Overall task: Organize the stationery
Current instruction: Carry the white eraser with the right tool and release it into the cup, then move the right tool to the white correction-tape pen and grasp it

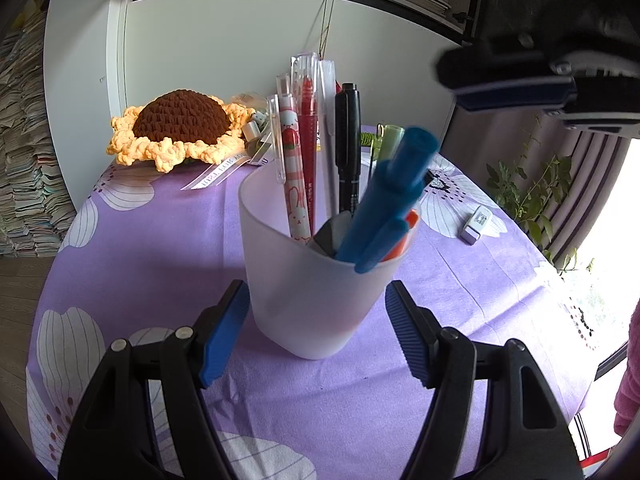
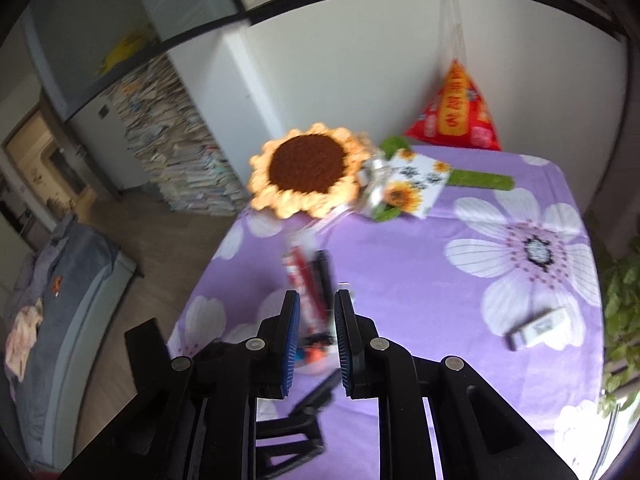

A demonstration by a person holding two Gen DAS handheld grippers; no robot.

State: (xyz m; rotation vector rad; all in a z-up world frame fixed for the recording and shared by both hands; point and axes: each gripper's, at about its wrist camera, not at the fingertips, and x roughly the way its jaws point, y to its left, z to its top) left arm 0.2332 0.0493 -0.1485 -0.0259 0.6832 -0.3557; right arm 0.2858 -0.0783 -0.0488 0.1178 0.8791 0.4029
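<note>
Left wrist view: the left gripper [image 1: 316, 332] fills the bottom of the frame, its jaws wide apart on either side of the frosted pen cup [image 1: 316, 280], which stands upright on the purple floral worktop [image 1: 140, 280] at lower centre. Neither blue pad clearly touches the cup wall. Pens stand steeply in the cup, and a blue marker [image 1: 392, 200], blurred, leans toward the upper right. The right gripper [image 1: 516, 84] enters from the upper right corner, above and right of the cup; whether it holds anything cannot be told here. A small white eraser [image 1: 478, 224] lies alone at right on the cloth, the likely next item to collect. A crocheted sunflower [image 1: 180, 128] sits at upper left.

Right wrist view: looking down, the right gripper [image 2: 318, 336] has its jaws a narrow gap apart, with nothing gripped; the pen tops show, blurred, in the gap below. The eraser [image 2: 540, 328] lies at right of the jaws, its long axis running toward the upper right, nearer this hand. Only this view shows that direction; only the left shows the cup's upright stance.
</note>
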